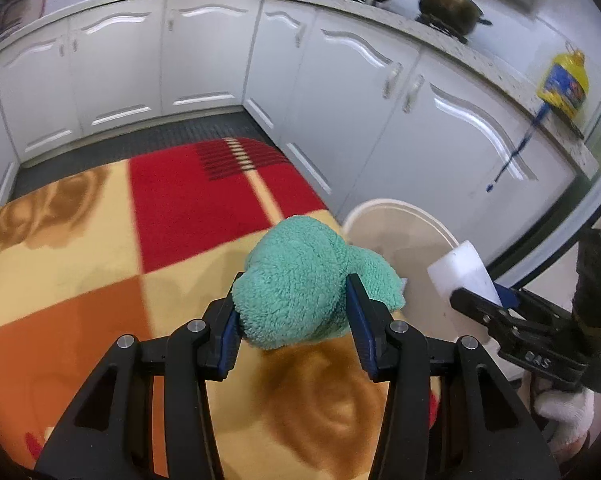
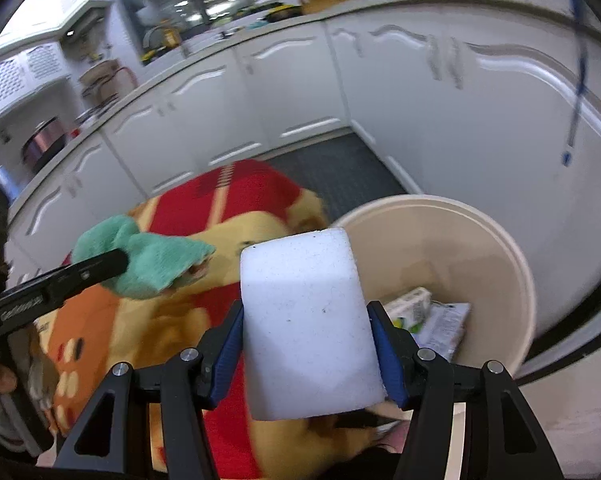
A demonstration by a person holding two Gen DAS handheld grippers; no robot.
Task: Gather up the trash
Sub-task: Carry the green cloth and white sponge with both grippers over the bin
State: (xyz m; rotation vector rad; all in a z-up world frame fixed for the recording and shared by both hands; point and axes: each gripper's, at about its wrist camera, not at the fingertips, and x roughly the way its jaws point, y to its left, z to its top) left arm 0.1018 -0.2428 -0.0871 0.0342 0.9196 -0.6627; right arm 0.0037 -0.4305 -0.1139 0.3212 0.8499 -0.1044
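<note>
My left gripper [image 1: 294, 312] is shut on a fluffy green cloth [image 1: 304, 276], held above the patterned blanket [image 1: 100, 272]. That cloth [image 2: 148, 264] and the left gripper [image 2: 112, 262] also show at the left of the right wrist view. My right gripper [image 2: 306, 332] is shut on a white foam block [image 2: 308, 328], close to the rim of a cream bucket [image 2: 496, 240]. Seen from the left wrist, the block [image 1: 464, 276] and the right gripper [image 1: 480, 300] hang over the bucket [image 1: 396, 216]. Packets of trash [image 2: 428, 316] lie at the bucket's bottom.
White kitchen cabinets [image 1: 340, 92] run behind and to the right of the bucket. Pots [image 1: 448, 4] and a yellow oil bottle [image 1: 564, 84] stand on the counter. A dark mat [image 1: 140, 148] covers the floor beyond the blanket. A gloved hand [image 1: 564, 412] holds the right gripper.
</note>
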